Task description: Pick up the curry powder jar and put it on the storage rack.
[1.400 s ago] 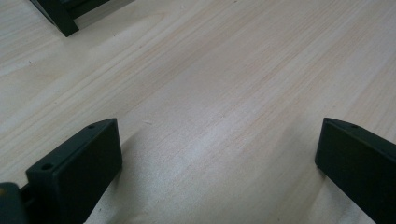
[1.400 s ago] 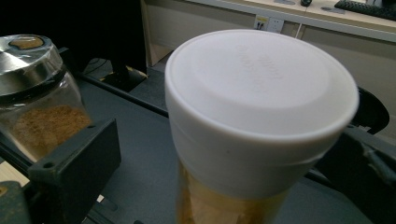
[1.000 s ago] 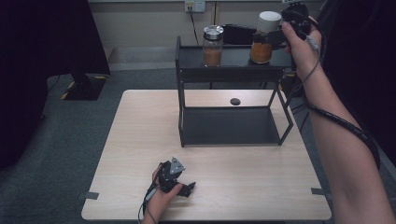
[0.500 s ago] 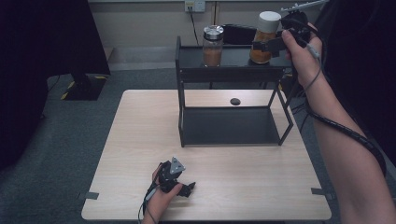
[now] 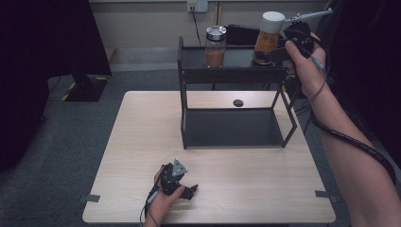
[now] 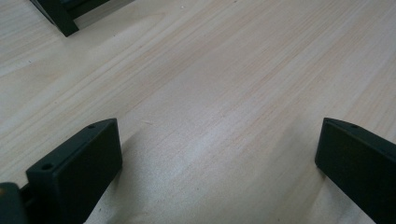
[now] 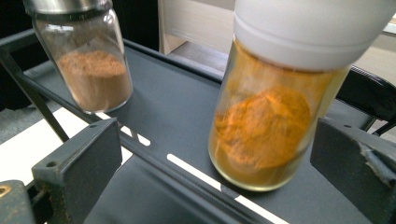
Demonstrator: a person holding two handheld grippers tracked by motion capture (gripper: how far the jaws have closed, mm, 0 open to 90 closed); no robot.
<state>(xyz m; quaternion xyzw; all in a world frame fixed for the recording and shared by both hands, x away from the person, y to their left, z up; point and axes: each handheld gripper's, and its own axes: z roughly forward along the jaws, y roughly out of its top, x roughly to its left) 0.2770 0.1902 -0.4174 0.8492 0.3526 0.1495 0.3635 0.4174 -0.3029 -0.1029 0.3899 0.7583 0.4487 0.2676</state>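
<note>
The pale wooden worktop [image 5: 142, 142] is occupied by a black metal two-tier shelf [image 5: 234, 75]. On its top tier a white-capped glass jar of orange powder [image 5: 267, 37] is tilted and is flanked by the spread jaws of the right hand-held gripper [image 5: 276, 53]; contact cannot be told. A silver-lidded glass jar of brown powder [image 5: 215, 46] is stood nearby. The left hand-held gripper [image 5: 189, 191] is rested on the worktop, jaws spread.

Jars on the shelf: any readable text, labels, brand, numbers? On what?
None readable.
White-lidded jar: bare glass, orange powder, no label showing.
Metal-lidded jar: bare glass, brown powder, no label showing.
Black shelf: unmarked.
Wall outlet: too small to tell.
</note>
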